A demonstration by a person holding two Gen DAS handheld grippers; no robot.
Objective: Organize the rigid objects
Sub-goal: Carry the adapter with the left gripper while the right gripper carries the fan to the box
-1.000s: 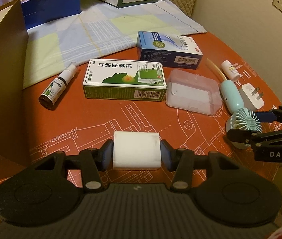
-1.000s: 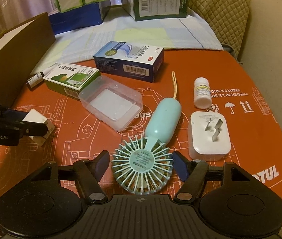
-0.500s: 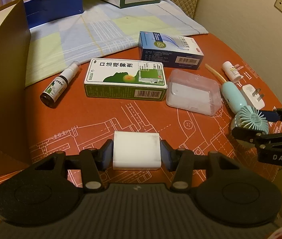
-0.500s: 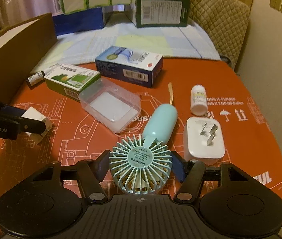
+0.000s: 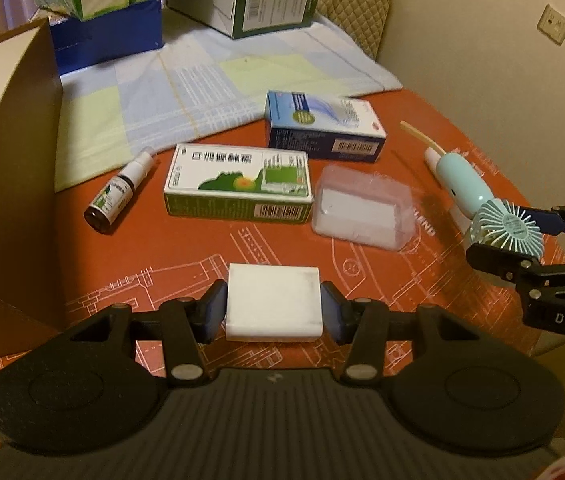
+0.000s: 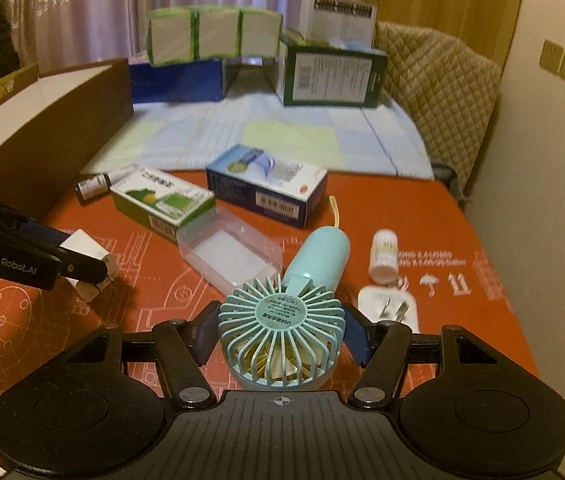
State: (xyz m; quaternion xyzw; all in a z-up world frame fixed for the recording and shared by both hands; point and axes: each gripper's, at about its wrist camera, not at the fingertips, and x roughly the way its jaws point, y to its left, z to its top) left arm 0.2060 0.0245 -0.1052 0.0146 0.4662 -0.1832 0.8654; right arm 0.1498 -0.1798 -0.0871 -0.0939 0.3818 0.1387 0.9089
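- Right gripper [image 6: 280,338] is clamping the round head of the little teal handheld fan [image 6: 282,332]; its jaws have just been closing in, and the pads are now pressing on both sides of the cage
- compared with a second back, the fan is tipping up, head coming off the orange mat [image 6: 442,208] while the handle end is pointing away toward the boxes, so I'd say the pickup is happening right now
- left gripper [image 5: 274,306] is pinching the white block [image 5: 273,306] exactly as before, low over the mat and not really going anywhere, probably waiting its turn
- just beside the fan's spot, the white plug adapter [image 6: 388,306] is lying prongs up, with the small white pill bottle [image 6: 383,256] a bit beyond it
- mid-mat, the clear plastic case [image 6: 228,254] is sitting next to the green medicine box [image 6: 162,200], with the blue medicine box [image 6: 268,190] behind them and the dark spray bottle [image 5: 116,196] off to the left
- big brown cardboard box [image 5: 6,184] is standing along the left edge, my guess is that's where stuff is going
- so two items are in the grippers and six are still waiting on the mat, early days
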